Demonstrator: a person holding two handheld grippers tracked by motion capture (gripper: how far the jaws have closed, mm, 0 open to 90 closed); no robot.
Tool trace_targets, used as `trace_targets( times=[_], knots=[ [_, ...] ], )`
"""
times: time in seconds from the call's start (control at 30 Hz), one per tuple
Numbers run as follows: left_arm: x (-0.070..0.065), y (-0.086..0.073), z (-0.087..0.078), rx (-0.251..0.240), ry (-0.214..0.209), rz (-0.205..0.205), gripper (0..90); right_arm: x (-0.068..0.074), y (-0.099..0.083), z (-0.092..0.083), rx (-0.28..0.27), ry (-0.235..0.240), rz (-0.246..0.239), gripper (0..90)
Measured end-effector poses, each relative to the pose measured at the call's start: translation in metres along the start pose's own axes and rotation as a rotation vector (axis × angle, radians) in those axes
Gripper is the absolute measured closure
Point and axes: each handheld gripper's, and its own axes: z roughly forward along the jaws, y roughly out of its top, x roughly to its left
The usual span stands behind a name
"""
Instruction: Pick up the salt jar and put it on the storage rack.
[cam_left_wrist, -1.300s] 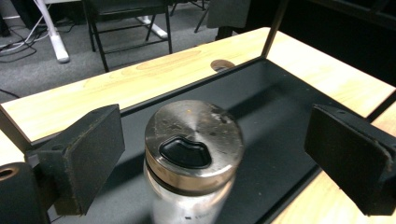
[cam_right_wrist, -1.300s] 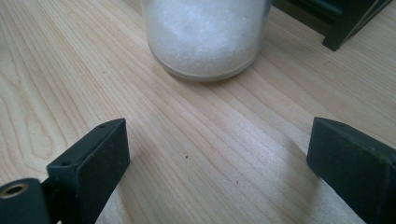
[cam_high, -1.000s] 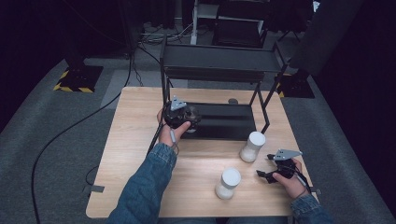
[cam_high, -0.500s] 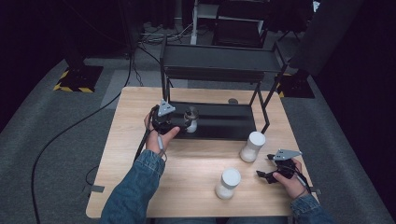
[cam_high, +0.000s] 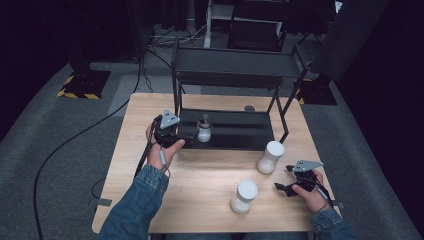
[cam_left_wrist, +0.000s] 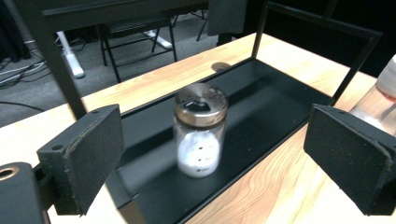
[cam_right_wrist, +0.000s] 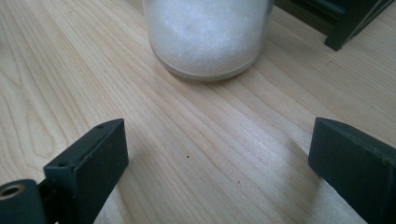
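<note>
A small glass shaker jar (cam_high: 204, 129) with a metal lid and white grains inside stands upright on the black lower shelf (cam_high: 240, 132) of a two-tier rack. My left gripper (cam_high: 184, 139) is just left of it, open, at the shelf's left end. In the left gripper view the jar (cam_left_wrist: 200, 135) stands a little ahead of the wide-apart pads (cam_left_wrist: 88, 154), untouched. My right gripper (cam_high: 284, 179) rests open at the table's front right. Its view looks along the wood at the base of a white-filled jar (cam_right_wrist: 208, 32), with nothing between the jaws.
Two white-lidded jars stand on the wooden table: one (cam_high: 270, 156) by the rack's front right leg, one (cam_high: 244, 196) nearer the front edge. The rack's upper shelf (cam_high: 235, 65) overhangs the lower one. A cable (cam_high: 65, 150) trails off the table's left side.
My left gripper has drawn back to the left, away from the shaker jar, which stays standing on the lower shelf. The right gripper has kept still.
</note>
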Motion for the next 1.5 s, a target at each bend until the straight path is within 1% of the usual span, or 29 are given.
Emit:
trace_targets(
  times=[0.4, 0.5, 0.57, 0.8, 1.07, 1.27, 1.5],
  knots=[
    [0.007, -0.009, -0.023, 0.007, 0.023, 0.000, 5.3, 0.000, 0.000, 0.000, 0.000, 0.000, 0.000, 4.9],
    [0.009, -0.012, -0.027, 0.007, 0.032, -0.010, 5.3, 0.000, 0.000, 0.000, 0.000, 0.000, 0.000, 4.9],
    [0.009, -0.014, -0.029, 0.012, 0.035, -0.009, 5.3, 0.000, 0.000, 0.000, 0.000, 0.000, 0.000, 4.9],
    [0.011, -0.021, -0.036, 0.017, 0.032, -0.017, 5.3, 0.000, 0.000, 0.000, 0.000, 0.000, -0.001, 4.8],
    [0.014, -0.029, -0.045, 0.011, 0.031, -0.026, 5.3, 0.000, 0.000, 0.000, 0.001, 0.001, 0.000, 4.8],
    [0.015, -0.035, -0.053, 0.015, 0.038, -0.027, 5.3, 0.000, 0.000, 0.000, 0.001, 0.002, -0.001, 4.8],
    [0.016, -0.045, -0.064, 0.013, 0.060, -0.030, 5.5, 0.000, 0.000, 0.000, 0.001, 0.002, -0.001, 4.8]
  ],
)
